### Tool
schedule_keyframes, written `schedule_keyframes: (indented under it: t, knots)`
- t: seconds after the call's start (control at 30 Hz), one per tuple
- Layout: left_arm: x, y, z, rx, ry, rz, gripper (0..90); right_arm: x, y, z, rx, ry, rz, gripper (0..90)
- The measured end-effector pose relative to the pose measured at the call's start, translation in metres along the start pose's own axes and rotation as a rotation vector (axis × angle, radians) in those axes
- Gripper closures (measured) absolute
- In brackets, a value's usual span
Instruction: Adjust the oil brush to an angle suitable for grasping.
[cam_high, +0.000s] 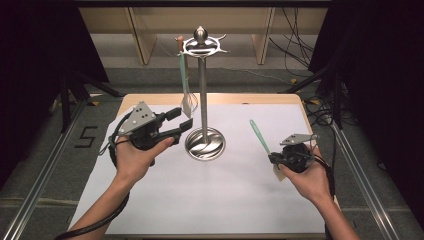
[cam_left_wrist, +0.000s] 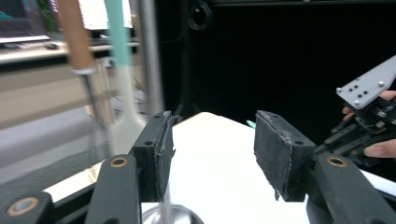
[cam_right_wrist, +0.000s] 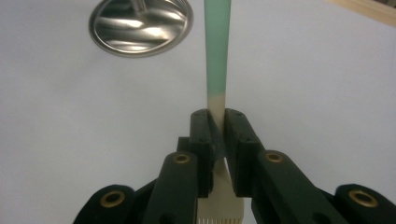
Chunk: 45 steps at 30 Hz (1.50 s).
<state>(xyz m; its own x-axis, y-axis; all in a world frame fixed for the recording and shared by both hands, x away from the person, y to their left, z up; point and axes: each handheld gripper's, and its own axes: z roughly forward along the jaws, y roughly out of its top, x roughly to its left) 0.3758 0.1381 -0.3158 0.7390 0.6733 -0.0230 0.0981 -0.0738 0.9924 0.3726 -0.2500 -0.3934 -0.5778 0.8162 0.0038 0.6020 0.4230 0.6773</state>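
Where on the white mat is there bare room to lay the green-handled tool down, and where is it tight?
Free: the near half of the white mat, between the two forearms, and the strip between the stand's base and the right tongs. Crowded: the far left, where the left tongs sit beside the pole and the hanging utensils.

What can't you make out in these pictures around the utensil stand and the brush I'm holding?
- Brush: in the right gripper view its bristle end is cut off by the bottom edge and flanked by the jaws.
- Hanging whisk: blurred in the left gripper view, its wires barely traceable.
- Utensil stand: in the high view its hooks are too small to tell how the utensils hang.
- Stand base: cut off by the top edge in the right gripper view.
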Motion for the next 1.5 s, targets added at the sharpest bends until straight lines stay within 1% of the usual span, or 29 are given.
schedule_keyframes:
  t: [0.03,0.07,0.17,0.2,0.23,0.3,0.33,0.37,0.4,0.43,0.47,0.53,0.6,0.63,0.67,0.7,0.73,0.83,0.9,0.93,1.07,1.1,1.17,1.2,1.23,1.3,1.4,1.43,1.5]
  knots:
    - [-0.001,-0.001,0.004,0.004,-0.004,0.006,46.8,0.005,0.001,-0.001,-0.001,0.006,0.019,82.7]
    - [-0.002,-0.001,0.006,0.009,-0.006,0.006,46.9,0.007,0.002,-0.001,-0.029,0.001,0.000,82.7]
    - [-0.007,-0.003,0.016,0.018,-0.023,0.004,47.0,0.014,0.005,-0.004,-0.060,0.007,-0.005,82.8]
    - [-0.008,-0.003,0.018,0.022,-0.026,0.005,47.0,0.014,0.007,-0.006,-0.064,0.010,-0.036,82.7]
    - [-0.009,-0.004,0.021,0.031,-0.029,0.008,47.0,0.015,0.008,-0.006,-0.068,0.014,-0.035,82.7]
    - [-0.014,-0.006,0.029,0.045,-0.039,0.002,47.0,0.021,0.010,-0.008,-0.074,0.021,-0.006,82.7]
    - [-0.014,-0.006,0.031,0.049,-0.042,0.006,47.1,0.023,0.011,-0.007,-0.090,0.024,-0.030,82.7]
    - [-0.016,-0.007,0.033,0.057,-0.047,0.007,47.0,0.024,0.012,-0.007,-0.104,0.024,-0.030,82.7]
    - [-0.017,-0.007,0.036,0.057,-0.051,0.004,47.0,0.024,0.013,-0.008,-0.102,0.024,-0.052,82.8]
    - [-0.018,-0.007,0.037,0.062,-0.054,0.003,47.0,0.028,0.014,-0.008,-0.114,0.028,-0.031,82.7]
    - [-0.018,-0.008,0.040,0.064,-0.057,0.002,47.1,0.026,0.015,-0.008,-0.118,0.034,-0.072,82.7]
    - [-0.021,-0.008,0.043,0.071,-0.066,0.001,47.0,0.033,0.017,-0.011,-0.120,0.035,-0.040,82.7]
    - [-0.023,-0.009,0.047,0.086,-0.071,0.000,46.8,0.037,0.019,-0.010,-0.149,0.036,-0.056,82.7]
    - [-0.024,-0.010,0.049,0.087,-0.072,-0.011,46.7,0.039,0.021,-0.013,-0.135,0.041,-0.051,82.7]
    - [-0.025,-0.010,0.051,0.091,-0.074,-0.012,46.6,0.042,0.022,-0.012,-0.144,0.041,-0.043,82.7]
    - [-0.026,-0.011,0.053,0.095,-0.078,-0.016,46.5,0.042,0.024,-0.012,-0.158,0.043,-0.062,82.7]
    - [-0.026,-0.011,0.054,0.097,-0.081,-0.017,46.4,0.045,0.026,-0.014,-0.154,0.045,-0.053,82.7]
    - [-0.029,-0.012,0.060,0.106,-0.098,-0.029,46.0,0.051,0.030,-0.013,-0.184,0.049,-0.064,82.7]
    - [-0.031,-0.013,0.063,0.107,-0.109,-0.040,45.9,0.054,0.032,-0.013,-0.186,0.051,-0.070,82.7]
    - [-0.031,-0.013,0.065,0.109,-0.113,-0.042,45.9,0.054,0.034,-0.013,-0.184,0.055,-0.091,82.7]
    - [-0.032,-0.013,0.070,0.096,-0.119,-0.065,46.5,0.058,0.037,-0.013,-0.173,0.068,-0.085,82.7]
    - [-0.032,-0.012,0.070,0.095,-0.119,-0.066,46.7,0.059,0.038,-0.012,-0.182,0.067,-0.106,82.7]
    - [-0.032,-0.013,0.071,0.097,-0.120,-0.070,46.8,0.059,0.038,-0.013,-0.180,0.069,-0.103,82.7]
    - [-0.032,-0.013,0.071,0.097,-0.119,-0.069,46.7,0.059,0.038,-0.012,-0.193,0.063,-0.108,82.7]
    - [-0.032,-0.013,0.072,0.097,-0.119,-0.068,46.7,0.060,0.039,-0.014,-0.183,0.067,-0.088,82.7]
    - [-0.033,-0.012,0.073,0.098,-0.124,-0.070,46.6,0.060,0.039,-0.014,-0.190,0.065,-0.083,82.7]
    - [-0.035,-0.013,0.076,0.098,-0.131,-0.074,46.6,0.061,0.041,-0.014,-0.202,0.065,-0.107,82.7]
    - [-0.036,-0.013,0.076,0.097,-0.133,-0.074,46.6,0.064,0.041,-0.015,-0.197,0.067,-0.080,82.7]
    - [-0.037,-0.013,0.078,0.098,-0.137,-0.074,46.6,0.064,0.042,-0.016,-0.203,0.066,-0.092,82.7]
